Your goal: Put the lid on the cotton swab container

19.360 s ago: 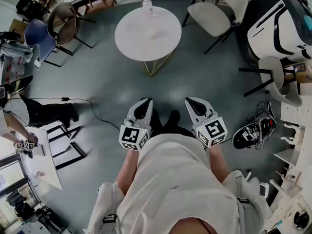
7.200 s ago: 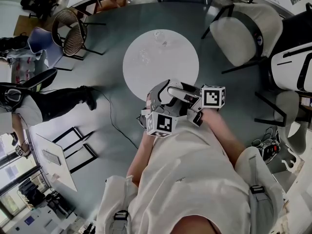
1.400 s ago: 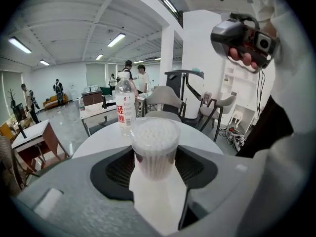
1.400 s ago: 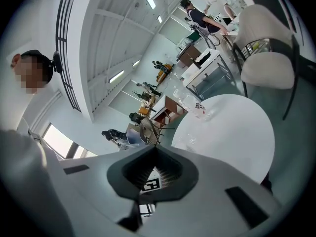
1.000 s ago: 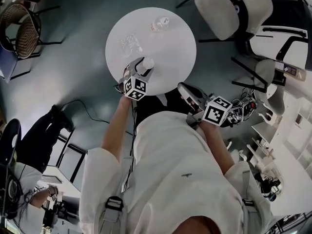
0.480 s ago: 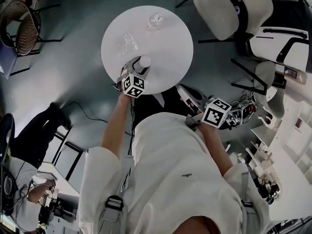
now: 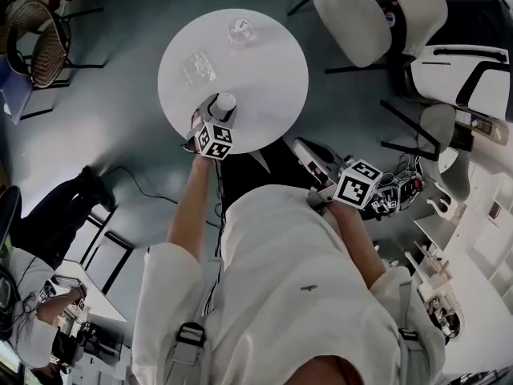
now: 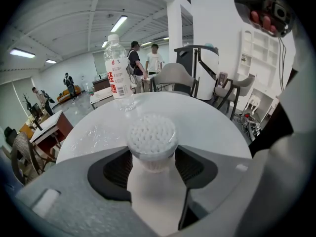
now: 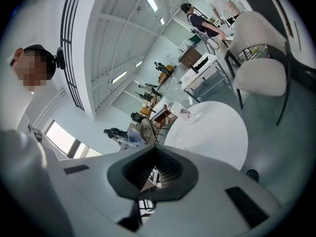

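Round white bench (image 7: 264, 62), with a water bottle (image 7: 240, 29) standing at its far side. Right tongs (image 9: 155, 154), pressed together and empty, are held off the bench beside the person. Left tongs (image 8: 154, 156) grip the cotton swab container (image 8: 152, 141) upright over the bench's near edge, swab tips showing on top.

The head camera looks steeply down on the round surface (image 7: 264, 70). The left tool (image 7: 218, 107) camera faces across it closely; the right tool (image 7: 301, 145) camera views it from farther off. All share the bottle (image 7: 240, 29).
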Available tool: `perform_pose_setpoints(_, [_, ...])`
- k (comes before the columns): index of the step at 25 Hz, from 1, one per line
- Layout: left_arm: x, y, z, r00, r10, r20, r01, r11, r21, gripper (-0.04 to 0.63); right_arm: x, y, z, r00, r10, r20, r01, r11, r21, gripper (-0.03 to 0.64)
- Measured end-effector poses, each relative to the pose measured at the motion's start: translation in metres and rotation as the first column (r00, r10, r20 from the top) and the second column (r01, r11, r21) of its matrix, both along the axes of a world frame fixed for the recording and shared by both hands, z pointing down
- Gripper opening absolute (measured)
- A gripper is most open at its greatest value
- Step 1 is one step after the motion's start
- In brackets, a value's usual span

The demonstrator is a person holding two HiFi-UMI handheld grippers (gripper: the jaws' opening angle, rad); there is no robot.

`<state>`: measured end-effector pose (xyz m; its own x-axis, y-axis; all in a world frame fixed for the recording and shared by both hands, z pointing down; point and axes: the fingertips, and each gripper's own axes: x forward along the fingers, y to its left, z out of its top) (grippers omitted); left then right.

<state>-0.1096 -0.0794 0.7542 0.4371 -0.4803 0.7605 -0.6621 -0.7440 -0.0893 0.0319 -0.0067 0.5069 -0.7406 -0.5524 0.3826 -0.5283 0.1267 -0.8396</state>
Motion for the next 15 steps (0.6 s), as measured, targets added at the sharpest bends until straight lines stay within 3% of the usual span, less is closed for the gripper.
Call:
perform_pose_setpoints(9, [-0.01,0.013,0.003,0.985,-0.164,0.051,0.165,0.986,-0.012,0.267,0.053,0.012,-0.006,0.999,-0.04,0.0,0.04,0.998,0.055,0.008])
perform_pose_setpoints(15, [-0.001,0.049,-0.005,0.963,-0.254,0.086,0.256,0.967,-0.013,0.267,0.087,0.019,-0.007,0.998,-0.052,0.034,0.049,0.996,0.072,0.008])
